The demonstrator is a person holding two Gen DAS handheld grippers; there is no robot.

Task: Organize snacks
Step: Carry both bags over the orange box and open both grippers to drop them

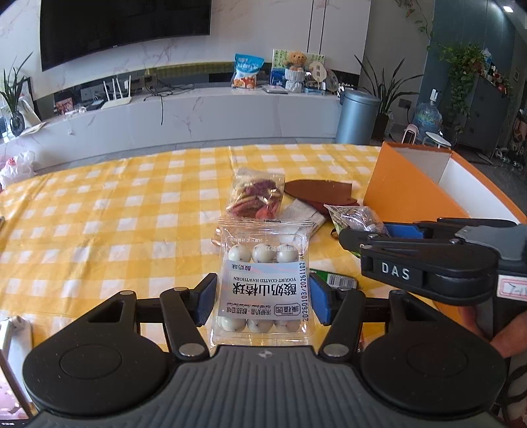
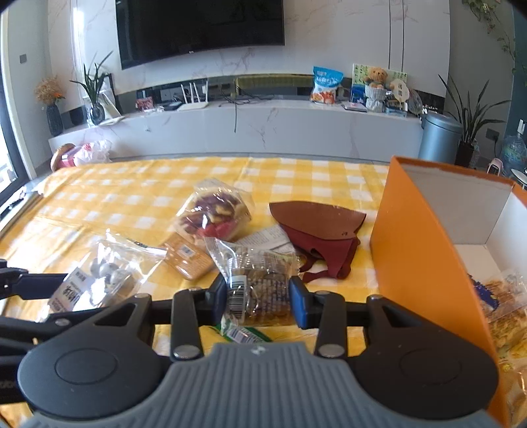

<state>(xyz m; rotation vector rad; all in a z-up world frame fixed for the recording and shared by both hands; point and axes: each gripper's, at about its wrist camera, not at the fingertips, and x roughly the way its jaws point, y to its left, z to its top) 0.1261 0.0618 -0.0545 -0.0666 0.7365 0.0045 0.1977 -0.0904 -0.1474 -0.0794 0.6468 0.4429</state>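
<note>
The inside of the orange box (image 2: 425,237) is shown only in the right wrist view: white walls, and a clear packet of yellow snacks (image 2: 504,316) lying in it. In the left wrist view only the box's outer wall and a strip of its white interior are seen, at the table's right side.

The table is covered by a yellow-and-white checked cloth (image 1: 108,210). Beyond it a white marble-look TV bench (image 1: 184,115) is seen under a dark wall-mounted television (image 1: 125,26), with a grey bin (image 1: 357,117) and potted plants at its right end. The left half of the cloth is bare up to the far edge, while the snacks are crowded near the box.

A brown leather pouch (image 2: 319,227) lies left of the box, and a bag of mixed fruit crisps (image 1: 255,196) lies left of the pouch. A pack of yogurt-coated hawthorn balls (image 1: 263,283) is clamped between the blue pads of the left gripper (image 1: 262,296), apparently lifted off the cloth, though this is hard to judge. A clear-wrapped brown cake (image 2: 260,286) is gripped by the right gripper (image 2: 258,296). A green wrapper (image 2: 243,334) lies on the cloth just under the right gripper.
</note>
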